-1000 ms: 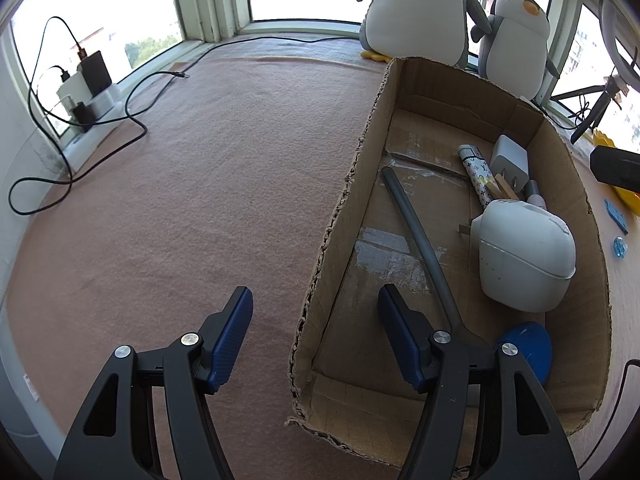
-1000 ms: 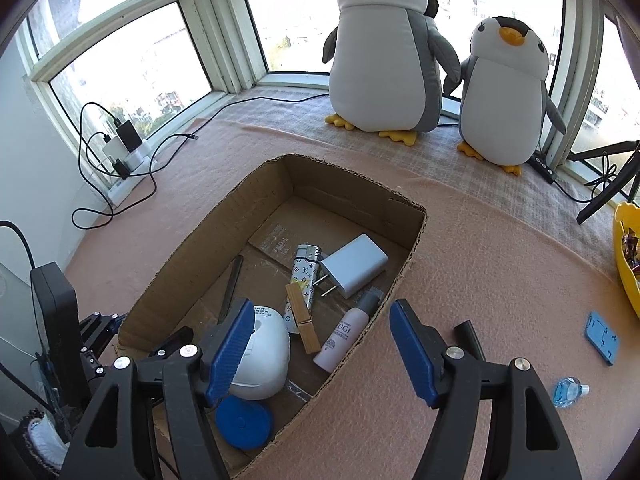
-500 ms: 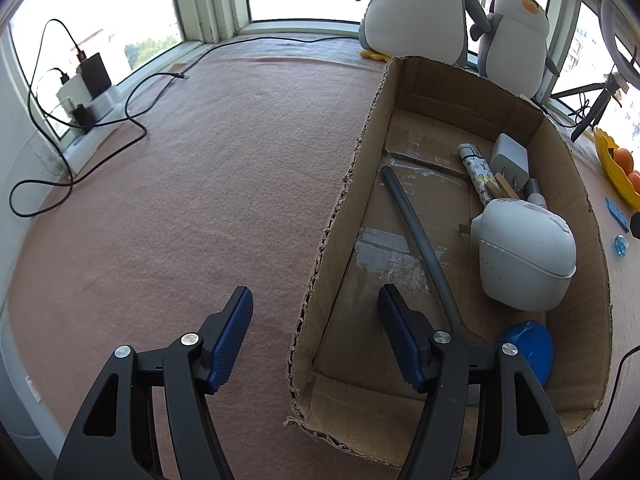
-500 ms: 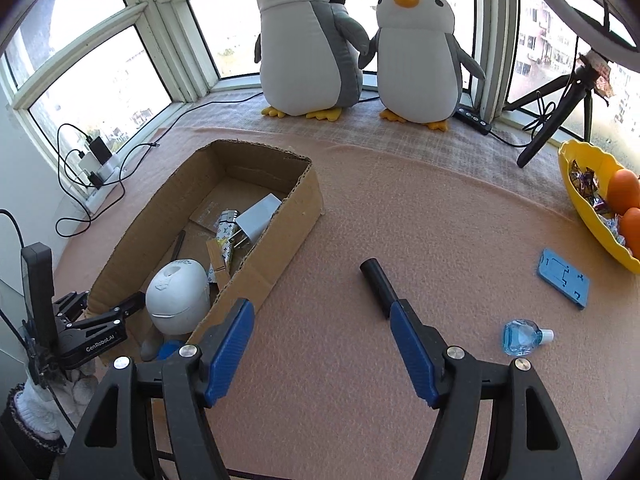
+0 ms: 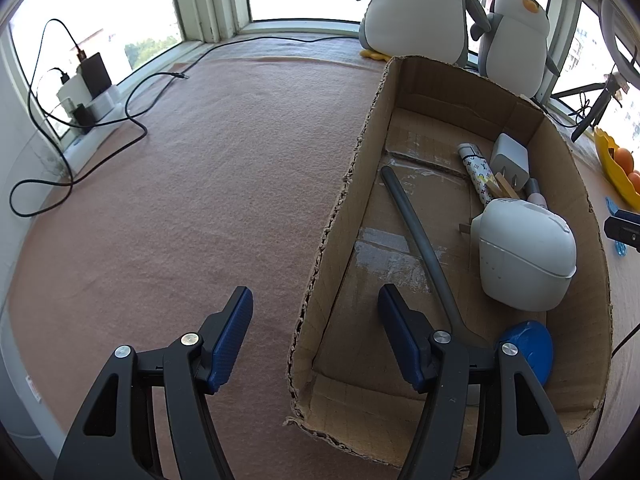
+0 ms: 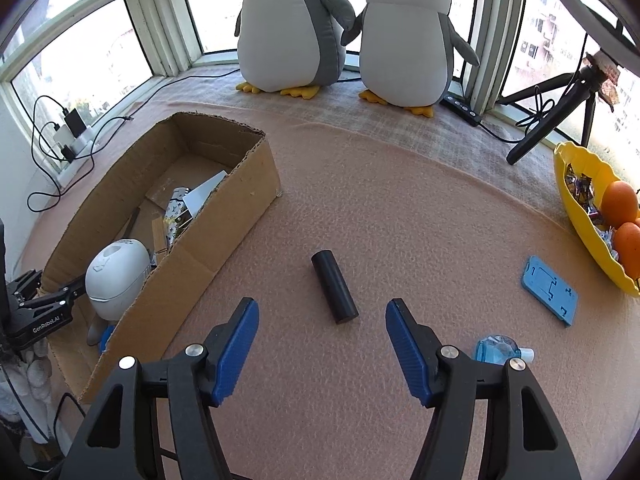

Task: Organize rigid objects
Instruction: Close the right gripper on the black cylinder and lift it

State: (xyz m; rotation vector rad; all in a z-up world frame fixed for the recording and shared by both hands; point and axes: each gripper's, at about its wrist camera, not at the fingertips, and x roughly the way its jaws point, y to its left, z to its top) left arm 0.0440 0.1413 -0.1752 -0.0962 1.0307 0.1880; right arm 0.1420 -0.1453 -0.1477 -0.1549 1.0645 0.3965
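Two grippers, both spread and empty. Right gripper (image 6: 322, 334), its jaws just narrowed slightly, has swung from above the cardboard box (image 6: 240, 200) to the black cylinder (image 6: 334, 286) lying on the mat just ahead: probably the next pick. Left gripper (image 5: 316, 330) still straddles the box wall.

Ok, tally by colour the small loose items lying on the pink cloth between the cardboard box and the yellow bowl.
Black: 1, the black cylinder
Blue: 2, the flat blue stand and the small clear-blue bottle
Total: 3
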